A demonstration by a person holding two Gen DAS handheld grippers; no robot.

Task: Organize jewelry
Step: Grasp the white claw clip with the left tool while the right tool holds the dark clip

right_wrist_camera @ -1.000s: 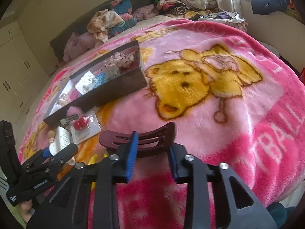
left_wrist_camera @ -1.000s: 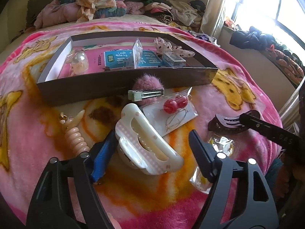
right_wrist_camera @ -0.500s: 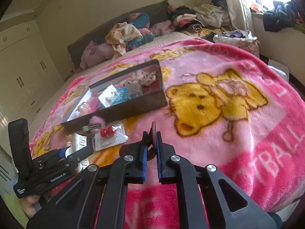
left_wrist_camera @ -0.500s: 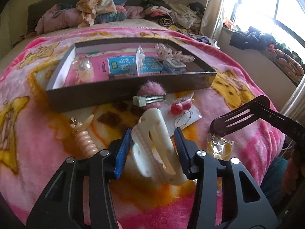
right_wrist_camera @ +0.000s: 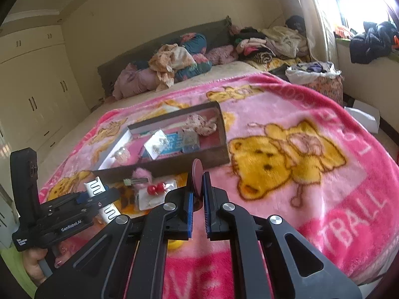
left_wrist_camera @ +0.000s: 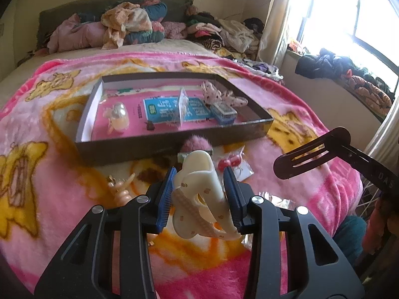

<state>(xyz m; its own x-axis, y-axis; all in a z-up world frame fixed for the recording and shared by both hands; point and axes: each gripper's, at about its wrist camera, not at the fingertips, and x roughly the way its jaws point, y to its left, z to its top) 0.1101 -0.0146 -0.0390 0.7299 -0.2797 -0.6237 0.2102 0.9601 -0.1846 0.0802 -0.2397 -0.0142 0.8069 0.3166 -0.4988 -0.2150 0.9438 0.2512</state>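
The cream claw clip (left_wrist_camera: 199,196) is pinched between the closing pads of the left gripper (left_wrist_camera: 199,194), raised off the bed (left_wrist_camera: 37,174) for carrying to the box (left_wrist_camera: 172,147) ahead. The dark hair clip (left_wrist_camera: 311,153) is clamped edge-on in the fully closed right gripper (right_wrist_camera: 198,194), tilted downward likewise.

The left gripper (left_wrist_camera: 200,196) is a matte black plastic frame of two triangular, cut-out fingers with silver round screw heads at the joints and ribbed blue rubber pads (left_wrist_camera: 165,198) on the inner faces. The right gripper (right_wrist_camera: 198,205) is built alike: black skeletal fingers, silver screws, blue pads. In the right wrist view, at eight o'clock, the left unit's black body carries white "GenRobot.AI" lettering and a small white label on its handle.
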